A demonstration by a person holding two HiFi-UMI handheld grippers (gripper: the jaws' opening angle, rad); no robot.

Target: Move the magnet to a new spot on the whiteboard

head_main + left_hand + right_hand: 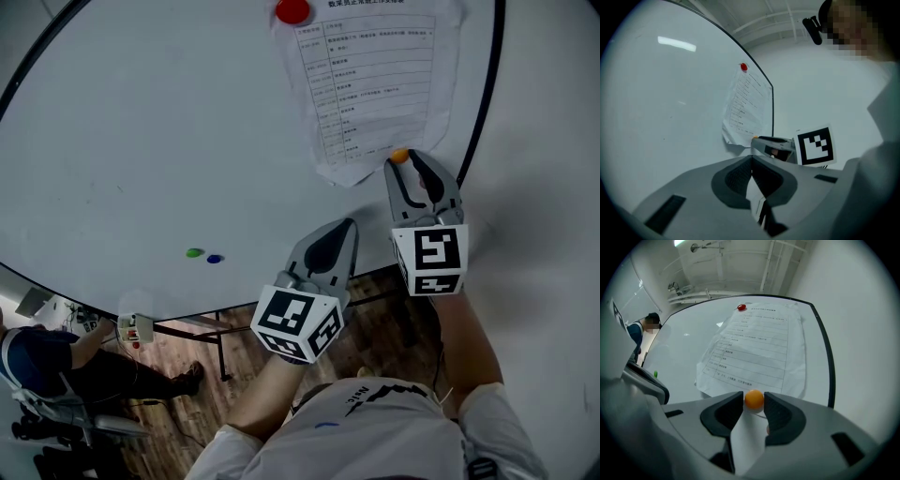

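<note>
Orange magnet (754, 400) (on whiteboard (684, 348)) between right tool (754, 402)'s parted tips

You are looking at a printed sheet (375, 84) hanging under a red magnet (292, 11), its lower edge curling. Well to its left, a green magnet (194, 252) and a blue magnet (215, 259) are sitting side by side. A person (56, 370) is showing at lower left over the wooden floor (211, 403).

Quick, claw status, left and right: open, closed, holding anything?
Left claw: closed, nothing in it.
Right claw: open, with the orange magnet between its tips, not clamped.
</note>
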